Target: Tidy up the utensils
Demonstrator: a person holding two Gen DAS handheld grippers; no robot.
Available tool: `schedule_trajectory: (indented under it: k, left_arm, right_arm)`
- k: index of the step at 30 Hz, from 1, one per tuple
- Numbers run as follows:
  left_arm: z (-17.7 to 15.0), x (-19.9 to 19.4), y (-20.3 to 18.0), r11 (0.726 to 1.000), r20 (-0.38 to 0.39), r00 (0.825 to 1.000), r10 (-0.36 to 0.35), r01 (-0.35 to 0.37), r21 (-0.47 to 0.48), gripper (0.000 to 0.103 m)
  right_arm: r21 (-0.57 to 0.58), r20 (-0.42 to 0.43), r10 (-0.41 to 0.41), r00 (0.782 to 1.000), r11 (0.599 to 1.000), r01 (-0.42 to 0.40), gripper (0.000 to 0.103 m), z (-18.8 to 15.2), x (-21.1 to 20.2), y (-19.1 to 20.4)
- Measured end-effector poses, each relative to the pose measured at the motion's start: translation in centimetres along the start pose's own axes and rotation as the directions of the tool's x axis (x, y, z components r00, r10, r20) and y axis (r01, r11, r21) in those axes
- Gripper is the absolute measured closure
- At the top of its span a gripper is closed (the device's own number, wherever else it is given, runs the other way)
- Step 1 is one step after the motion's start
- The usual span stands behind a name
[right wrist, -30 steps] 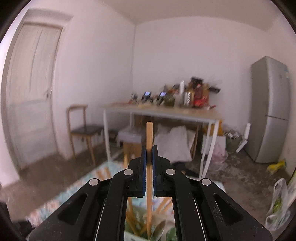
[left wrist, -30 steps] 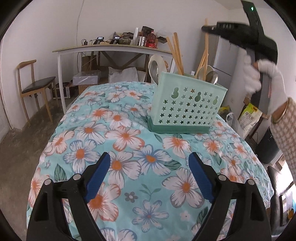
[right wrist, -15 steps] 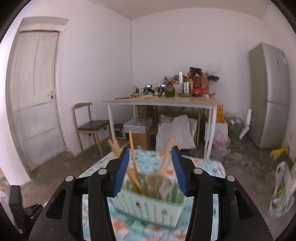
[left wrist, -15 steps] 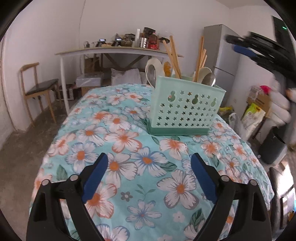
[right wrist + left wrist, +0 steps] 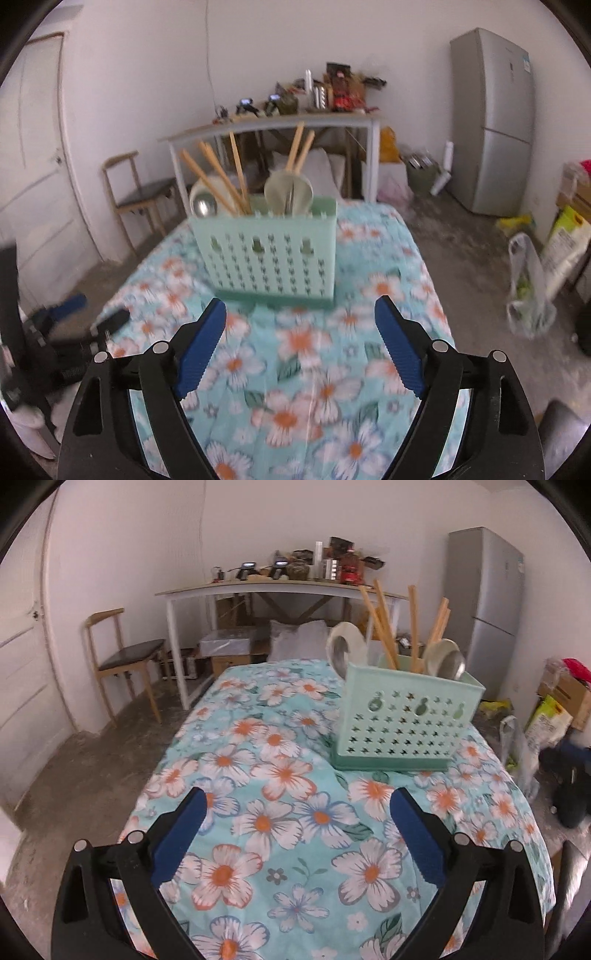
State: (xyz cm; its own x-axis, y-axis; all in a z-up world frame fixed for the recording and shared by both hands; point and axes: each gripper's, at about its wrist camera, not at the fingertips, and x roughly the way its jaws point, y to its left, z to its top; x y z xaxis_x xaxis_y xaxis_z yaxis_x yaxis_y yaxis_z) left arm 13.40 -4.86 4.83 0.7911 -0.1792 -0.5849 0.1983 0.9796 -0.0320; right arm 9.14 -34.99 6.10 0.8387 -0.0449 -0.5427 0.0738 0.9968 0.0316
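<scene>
My right claw (image 5: 301, 343) has just been opening, nothing between its pads; left claw (image 5: 295, 834) gapes wide, empty; green caddy (image 5: 266, 254) stands far on the floral table (image 5: 314, 369), chopsticks (image 5: 236, 173) and spoons (image 5: 288, 192) upright inside; no loose utensils visible, so I'd withdraw clear.

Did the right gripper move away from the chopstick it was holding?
Yes. The right gripper, jaws just opening and empty, has backed off from the green utensil basket.

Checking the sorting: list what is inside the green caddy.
The caddy holds wooden chopsticks leaning out and spoons standing bowl-up. Its walls hide their lower ends, any dividers, and anything lying at the bottom.
</scene>
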Motion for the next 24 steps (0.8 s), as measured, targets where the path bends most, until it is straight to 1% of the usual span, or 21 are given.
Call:
schedule_trajectory:
  k: [1, 4, 9, 24]
  left_arm:
    - [0.2, 0.0, 0.0, 1.0, -0.005, 1.0, 0.024, -0.024, -0.003, 0.006]
    - [0.7, 0.0, 0.1, 0.998, -0.009, 0.998, 0.067, -0.067, -0.014, 0.006]
    - [0.8, -0.6, 0.1, 0.992, 0.0, 0.993, 0.119, -0.119, -0.034, 0.006]
    - [0.9, -0.1, 0.1, 0.979, -0.028, 0.98, 0.199, -0.2, -0.036, 0.006]
  right_arm:
    - [0.003, -0.007, -0.006, 1.0, 1.0, 0.006, 0.023, -0.5, 0.0, 0.1]
    - [0.015, -0.036, -0.029, 0.999, 0.999, 0.03, 0.023, -1.5, 0.1, 0.3]
    - [0.013, -0.056, -0.061, 0.997, 0.998, 0.062, 0.023, -1.9, 0.2, 0.2]
    - [0.029, -0.044, -0.115, 0.992, 0.993, 0.117, 0.023, -1.9, 0.1, -0.5]
